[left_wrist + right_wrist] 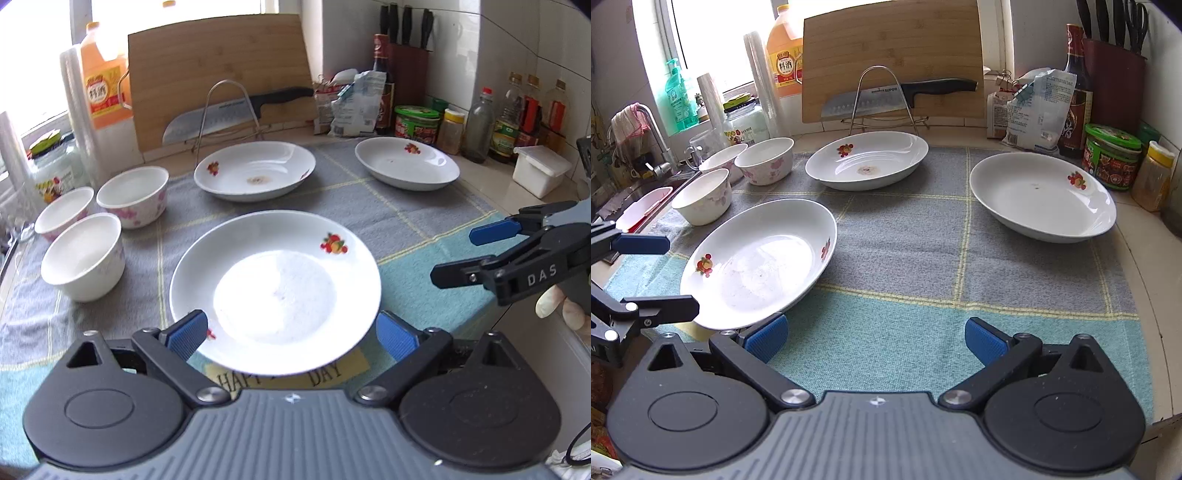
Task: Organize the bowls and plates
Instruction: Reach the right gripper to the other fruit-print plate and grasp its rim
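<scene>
Three white plates with fruit prints lie on a checked cloth [905, 240]. The near plate [275, 291] [759, 260] lies between the wide-open jaws of my left gripper [291, 338], whose pads flank its near rim without holding it. A stained plate [255, 171] [866, 160] lies behind it, and a third plate [406, 162] [1041, 197] lies at the right. Three white bowls [83, 254] [701, 201] stand apart at the left. My right gripper [875, 341] is open and empty over the cloth, right of the near plate; it also shows in the left wrist view [454, 254].
A cutting board [221, 70], a knife on a wire rack [886, 96], bottles and jars [417, 125] and a knife block [1115, 62] line the back wall. A white box [539, 170] stands at the far right. A sink and tap [646, 155] are at the left.
</scene>
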`<act>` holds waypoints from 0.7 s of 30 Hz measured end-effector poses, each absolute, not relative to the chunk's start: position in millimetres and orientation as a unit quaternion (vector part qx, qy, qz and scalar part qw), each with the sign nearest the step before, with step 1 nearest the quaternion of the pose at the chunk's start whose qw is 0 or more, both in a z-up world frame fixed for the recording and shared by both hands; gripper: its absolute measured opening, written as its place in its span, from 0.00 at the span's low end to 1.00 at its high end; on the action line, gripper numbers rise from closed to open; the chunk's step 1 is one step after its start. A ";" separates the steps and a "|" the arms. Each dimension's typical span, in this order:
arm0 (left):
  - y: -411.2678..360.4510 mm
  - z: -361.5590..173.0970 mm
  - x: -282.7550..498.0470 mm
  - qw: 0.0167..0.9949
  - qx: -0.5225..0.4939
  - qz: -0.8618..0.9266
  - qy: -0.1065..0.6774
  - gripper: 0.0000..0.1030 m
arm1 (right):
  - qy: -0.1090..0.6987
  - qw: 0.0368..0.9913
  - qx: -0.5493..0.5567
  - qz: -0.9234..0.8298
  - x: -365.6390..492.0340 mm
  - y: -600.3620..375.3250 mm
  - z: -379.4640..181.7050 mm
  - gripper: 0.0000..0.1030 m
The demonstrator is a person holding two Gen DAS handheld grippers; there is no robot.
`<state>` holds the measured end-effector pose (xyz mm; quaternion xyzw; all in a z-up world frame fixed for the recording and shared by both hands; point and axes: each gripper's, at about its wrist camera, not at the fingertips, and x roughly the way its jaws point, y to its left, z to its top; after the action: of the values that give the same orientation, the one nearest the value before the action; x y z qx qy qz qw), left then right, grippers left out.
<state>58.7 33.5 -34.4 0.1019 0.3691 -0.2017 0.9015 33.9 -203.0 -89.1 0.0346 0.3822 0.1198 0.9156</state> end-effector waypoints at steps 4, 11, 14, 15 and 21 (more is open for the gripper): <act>47.5 -52.5 62.2 0.894 0.103 -0.190 0.392 0.95 | 0.395 0.909 0.042 0.125 40.2 -195.1 -93.1 1.00; 56.3 -74.8 71.7 0.884 0.142 -0.198 0.399 0.95 | 0.414 0.896 0.067 0.150 55.8 -182.2 -97.4 1.00; 57.2 -80.7 77.7 0.880 0.150 -0.210 0.399 0.95 | 0.421 0.889 0.078 0.160 64.0 -173.3 -98.0 1.00; 58.0 -82.3 79.8 0.878 0.149 -0.215 0.400 0.95 | 0.424 0.886 0.082 0.166 66.6 -170.5 -98.3 1.00; 67.8 -88.5 95.8 0.872 0.124 -0.249 0.404 1.00 | 0.439 0.875 0.086 0.186 82.5 -150.3 -102.5 1.00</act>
<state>95.8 67.8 -88.5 0.1240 0.4039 -0.2486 0.8716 82.5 -150.3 -102.5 0.0862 0.4389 0.1862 0.8748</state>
